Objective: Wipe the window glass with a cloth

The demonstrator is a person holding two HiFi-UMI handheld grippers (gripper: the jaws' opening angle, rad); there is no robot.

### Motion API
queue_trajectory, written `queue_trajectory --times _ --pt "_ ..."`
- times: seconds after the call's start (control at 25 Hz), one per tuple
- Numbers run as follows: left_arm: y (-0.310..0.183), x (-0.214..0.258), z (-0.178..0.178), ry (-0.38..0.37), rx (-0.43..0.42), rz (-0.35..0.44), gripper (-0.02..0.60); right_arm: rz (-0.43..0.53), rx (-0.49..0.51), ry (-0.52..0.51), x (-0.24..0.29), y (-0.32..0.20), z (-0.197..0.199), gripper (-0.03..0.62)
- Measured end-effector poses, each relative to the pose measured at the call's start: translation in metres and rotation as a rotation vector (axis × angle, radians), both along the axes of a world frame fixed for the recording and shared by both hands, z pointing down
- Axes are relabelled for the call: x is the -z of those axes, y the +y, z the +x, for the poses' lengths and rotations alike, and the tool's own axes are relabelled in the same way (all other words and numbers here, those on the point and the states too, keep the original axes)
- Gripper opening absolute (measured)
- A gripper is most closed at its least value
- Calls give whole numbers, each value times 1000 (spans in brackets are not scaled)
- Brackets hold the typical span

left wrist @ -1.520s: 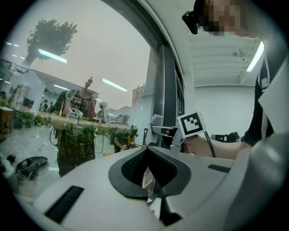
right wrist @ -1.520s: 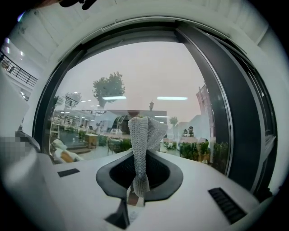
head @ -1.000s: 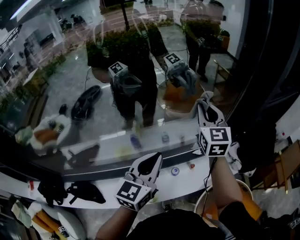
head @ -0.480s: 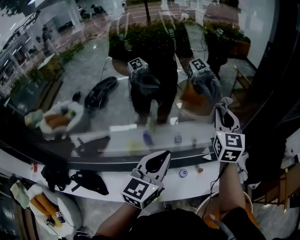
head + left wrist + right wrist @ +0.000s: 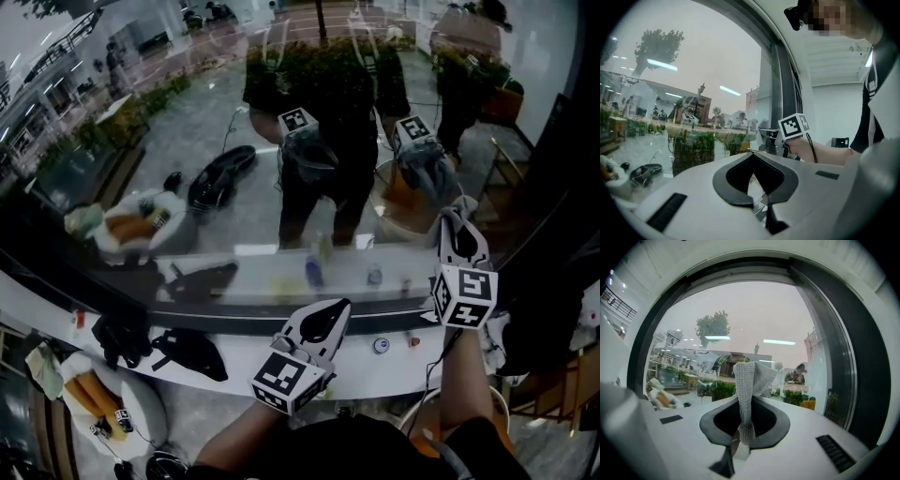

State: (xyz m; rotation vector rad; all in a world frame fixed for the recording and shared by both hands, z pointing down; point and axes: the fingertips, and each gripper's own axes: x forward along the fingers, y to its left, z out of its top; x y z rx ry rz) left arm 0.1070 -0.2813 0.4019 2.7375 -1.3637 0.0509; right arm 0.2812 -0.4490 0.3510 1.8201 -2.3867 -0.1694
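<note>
- The right gripper is clamped shut on a grey knitted cloth. The cloth runs up between its jaws and stands out past the tips as a loose, folded tuft.
- The window glass lies straight ahead of that tuft. In the head view the gripper's reflection sits apart from the gripper itself, so the cloth looks just short of the pane, though contact cannot be ruled out.
- The left gripper hangs lower and to the left of the right one, above the white sill. Its jaws are closed together with nothing in them.
- The step in hand seems to be bringing the cloth to the glass and starting a stroke.
- To do it well, push forward until the tuft flattens on the pane, so that cloth meets the glass rather than the hard jaw tips.
- Keep light, even pressure and use overlapping passes, since only a small patch of cloth sticks out.
- Keep the grip tight, because dragging could pull the cloth out of the jaws.
- Keep the empty gripper back from the pane and off the small items on the sill below.
</note>
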Motion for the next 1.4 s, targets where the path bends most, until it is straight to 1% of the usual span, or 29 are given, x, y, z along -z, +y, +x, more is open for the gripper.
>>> queue_trajectory --times 0.2,0.56,0.96,1.28,1.4 --pt "13 0 -31 6 14 4 8 10 31 19 3 11 -48 52" --pt "36 -2 -115 12 57 5 8 25 65 8 11 31 -150 52" --pt "62 -3 -214 36 142 20 8 51 151 41 20 54 -282 52" --pt "86 -11 -285 62 210 13 8 35 246 61 15 73 -383 52" --pt "95 -17 -311 57 239 8 8 34 280 66 11 80 -416 52"
